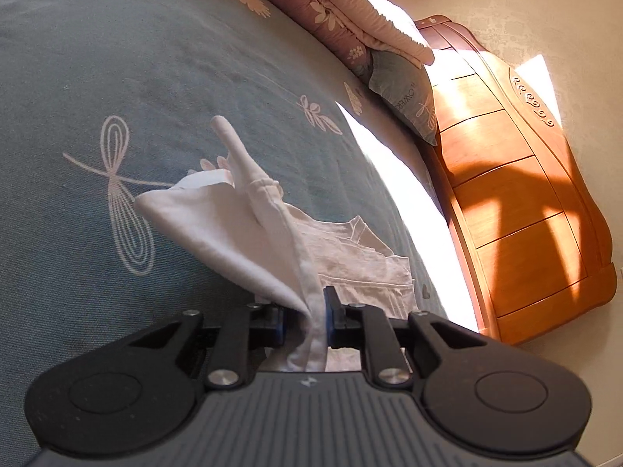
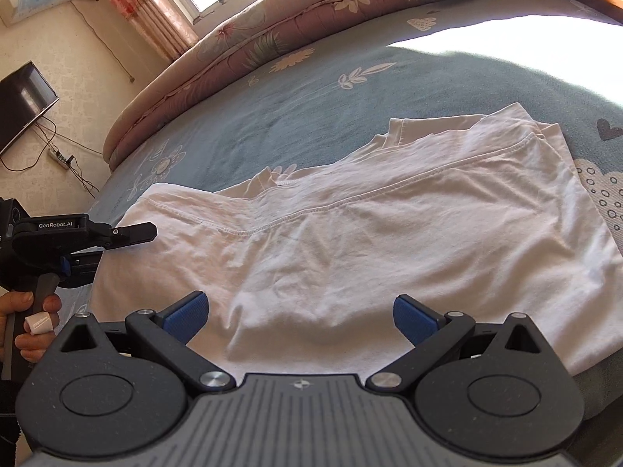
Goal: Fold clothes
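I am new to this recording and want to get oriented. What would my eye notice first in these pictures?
First the white garment, spread across the middle of the blue patterned bedspread. Next, the left claw pinching a bunched edge of it, lifted off the bed. The right claw is open above the near cloth.

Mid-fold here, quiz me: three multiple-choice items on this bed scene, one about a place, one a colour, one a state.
1. Where does the white garment lie?
A. on the blue bedspread
B. on the floor
C. on the wooden headboard

2. What colour are the pads of the right tongs?
A. red
B. blue
C. white

3. What state are the left tongs in?
A. wide open, empty
B. shut on white cloth
C. out of view

Key: 1 A, bedspread shows all round it; 2 B, both pads are blue; 3 B, cloth is pinched between the pads.
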Demonstrator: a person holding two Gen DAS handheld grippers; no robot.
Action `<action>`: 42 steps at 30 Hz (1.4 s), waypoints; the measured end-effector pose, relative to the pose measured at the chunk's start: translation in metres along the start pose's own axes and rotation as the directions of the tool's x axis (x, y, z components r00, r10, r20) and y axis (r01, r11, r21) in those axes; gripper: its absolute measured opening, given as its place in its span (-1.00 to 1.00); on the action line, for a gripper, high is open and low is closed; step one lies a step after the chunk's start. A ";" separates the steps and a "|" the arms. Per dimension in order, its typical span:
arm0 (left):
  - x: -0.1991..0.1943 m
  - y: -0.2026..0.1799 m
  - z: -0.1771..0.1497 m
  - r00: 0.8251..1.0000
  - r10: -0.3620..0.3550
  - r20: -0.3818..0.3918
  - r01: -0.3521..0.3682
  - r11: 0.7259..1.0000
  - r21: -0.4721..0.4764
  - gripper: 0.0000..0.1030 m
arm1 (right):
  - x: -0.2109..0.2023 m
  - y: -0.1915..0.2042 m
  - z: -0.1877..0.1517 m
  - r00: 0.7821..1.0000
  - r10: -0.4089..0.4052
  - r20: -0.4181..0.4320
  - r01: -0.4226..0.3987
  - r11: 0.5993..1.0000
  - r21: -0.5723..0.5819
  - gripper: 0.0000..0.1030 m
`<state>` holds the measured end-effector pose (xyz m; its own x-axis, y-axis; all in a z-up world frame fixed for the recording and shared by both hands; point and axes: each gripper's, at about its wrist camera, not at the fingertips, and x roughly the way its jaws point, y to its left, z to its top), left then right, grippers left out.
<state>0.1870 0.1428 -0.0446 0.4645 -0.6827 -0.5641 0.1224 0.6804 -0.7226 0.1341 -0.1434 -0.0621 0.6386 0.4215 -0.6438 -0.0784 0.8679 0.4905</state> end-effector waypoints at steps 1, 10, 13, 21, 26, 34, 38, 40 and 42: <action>0.001 -0.005 0.001 1.000 -0.012 0.000 0.012 1.000 -0.002 -0.71 | -0.003 -0.003 0.001 1.000 -0.001 0.008 0.001 1.000 0.001 1.00; 0.026 -0.065 0.012 0.995 -0.094 -0.020 0.095 0.994 0.056 -0.71 | -0.033 -0.043 0.003 0.996 -0.038 0.079 0.034 0.998 0.052 1.00; 0.038 -0.083 0.013 0.992 -0.121 -0.035 0.123 0.990 0.073 -0.71 | -0.043 -0.059 0.003 0.995 -0.046 0.090 0.037 0.995 0.094 1.00; 0.083 -0.132 0.005 0.977 -0.181 -0.112 0.194 0.974 0.118 -0.71 | -0.074 -0.088 0.004 0.983 -0.092 0.159 0.069 0.988 0.141 1.00; 0.118 -0.155 -0.006 0.967 -0.190 -0.168 0.214 0.967 0.137 -0.71 | -0.099 -0.101 0.005 0.968 -0.138 0.212 0.109 0.984 0.141 1.00; 0.184 -0.169 -0.028 0.948 -0.152 -0.280 0.198 0.970 0.144 -0.71 | -0.137 -0.125 0.001 0.943 -0.205 0.261 0.168 0.973 0.157 1.00; 0.209 -0.171 -0.038 0.942 -0.121 -0.314 0.174 0.973 0.148 -0.71 | -0.142 -0.135 -0.001 0.937 -0.227 0.265 0.182 0.966 0.182 1.00; 0.218 -0.173 -0.044 0.938 -0.106 -0.329 0.168 0.972 0.165 -0.71 | -0.143 -0.140 -0.002 0.935 -0.234 0.266 0.185 0.963 0.197 1.00; 0.223 -0.174 -0.048 0.936 -0.090 -0.340 0.158 0.971 0.179 -0.71 | -0.144 -0.144 -0.003 0.934 -0.240 0.263 0.189 0.960 0.206 1.00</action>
<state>0.2271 -0.1409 -0.0644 0.1256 -0.7907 -0.5992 0.3488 0.6006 -0.7194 0.0516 -0.3278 -0.0417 0.8171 0.1162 -0.5647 0.2027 0.8591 0.4701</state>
